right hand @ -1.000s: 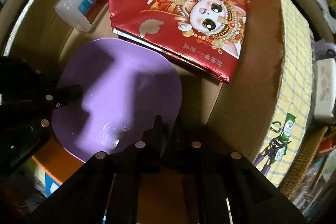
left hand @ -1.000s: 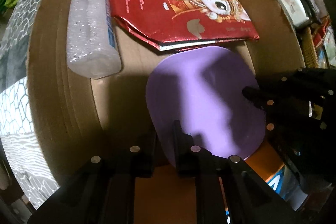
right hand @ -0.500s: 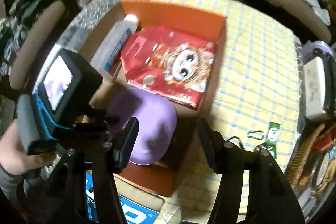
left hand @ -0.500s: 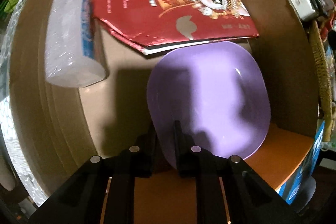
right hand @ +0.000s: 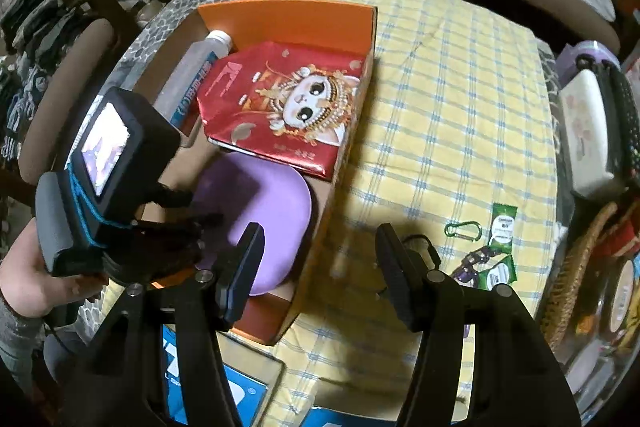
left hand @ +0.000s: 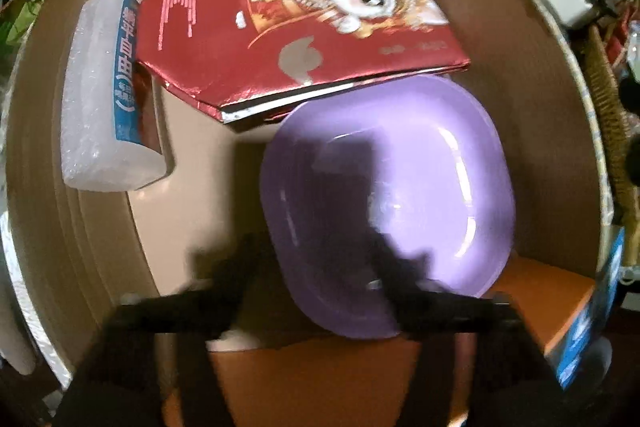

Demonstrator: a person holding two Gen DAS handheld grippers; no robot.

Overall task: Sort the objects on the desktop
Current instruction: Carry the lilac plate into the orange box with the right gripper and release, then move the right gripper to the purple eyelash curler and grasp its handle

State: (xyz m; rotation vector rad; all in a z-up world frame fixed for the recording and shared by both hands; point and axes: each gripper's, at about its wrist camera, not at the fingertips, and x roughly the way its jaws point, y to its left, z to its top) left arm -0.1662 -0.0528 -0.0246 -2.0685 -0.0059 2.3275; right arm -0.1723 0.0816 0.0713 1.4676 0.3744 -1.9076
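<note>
Cardboard box (right hand: pixel 362 39) with orange flaps sits on a yellow checked tablecloth (right hand: pixel 460 99). Inside the box: purple plate (left hand: pixel 384 195) lies flat on the floor at the near right side, its far rim tucked just under the lower edge of the red cartoon-print pouch (left hand: pixel 320 23); a clear plastic bottle (left hand: pixel 106 95) with blue label and white cap lies on its side along the left wall, touching the pouch's left corner. Left gripper (left hand: pixel 316 275) hovers low over the near edge of the plate; its fingers are spread wide, one over bare cardboard to the left of the plate, the other over the plate's near rim, nothing clamped between them; this view is motion-blurred. In the right wrist view the left gripper (right hand: pixel 192 215) shows at the box's near left, held by the left hand (right hand: pixel 32 279), camera screen lit. Right gripper (right hand: pixel 320 259) is raised above the box's near right corner, fingers released and wide apart, holding nothing. On the cloth to the right: a green carabiner (right hand: pixel 462 230) and small green packets (right hand: pixel 502 227), well apart from the box. A wicker basket (right hand: pixel 576 267) stands at the table's right edge.
</note>
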